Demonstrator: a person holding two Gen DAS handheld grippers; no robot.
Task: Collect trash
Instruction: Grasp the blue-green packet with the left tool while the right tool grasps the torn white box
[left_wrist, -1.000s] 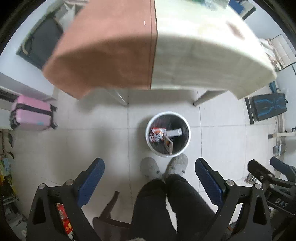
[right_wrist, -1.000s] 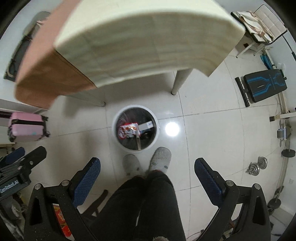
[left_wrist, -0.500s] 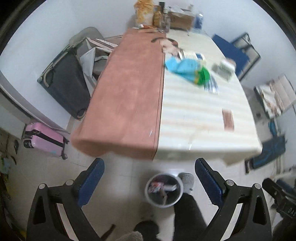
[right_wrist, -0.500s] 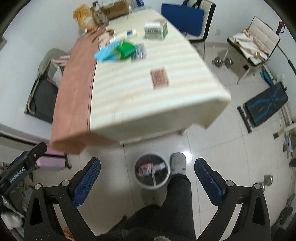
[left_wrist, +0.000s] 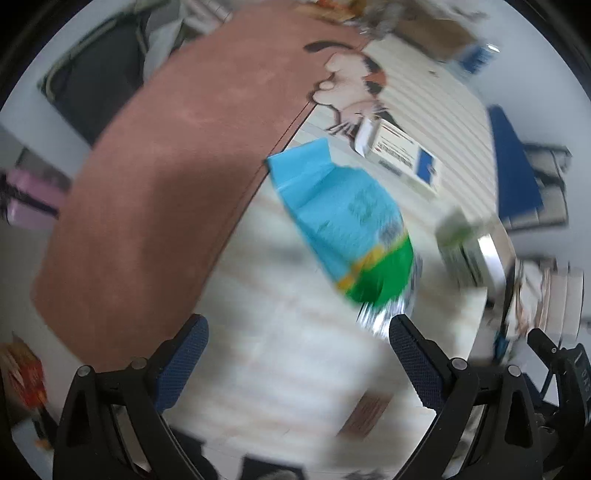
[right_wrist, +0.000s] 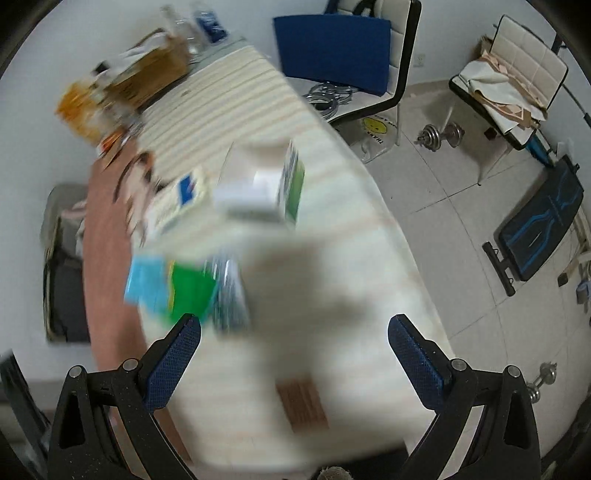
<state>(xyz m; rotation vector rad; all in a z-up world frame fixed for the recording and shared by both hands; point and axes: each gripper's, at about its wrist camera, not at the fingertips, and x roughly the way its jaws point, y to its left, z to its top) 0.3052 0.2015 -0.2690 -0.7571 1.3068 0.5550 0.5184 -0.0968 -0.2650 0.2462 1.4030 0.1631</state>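
Blue-green packet (left_wrist: 347, 225), cream striped tablecloth (left_wrist: 295, 354), brown cloth (left_wrist: 166, 184)

A striped table (left_wrist: 280, 354) is carrying a brown cloth (left_wrist: 166, 177) at nine o'clock, a blue-green bag (left_wrist: 343, 218) centrally, white boxes (left_wrist: 402, 155) at one o'clock.

White tiled floor (right_wrist: 461, 229) filling the right of the frame, table (right_wrist: 332, 295) lying at centre, chairs (right_wrist: 369, 44) standing at top, weight bench (right_wrist: 539, 229) sitting far right
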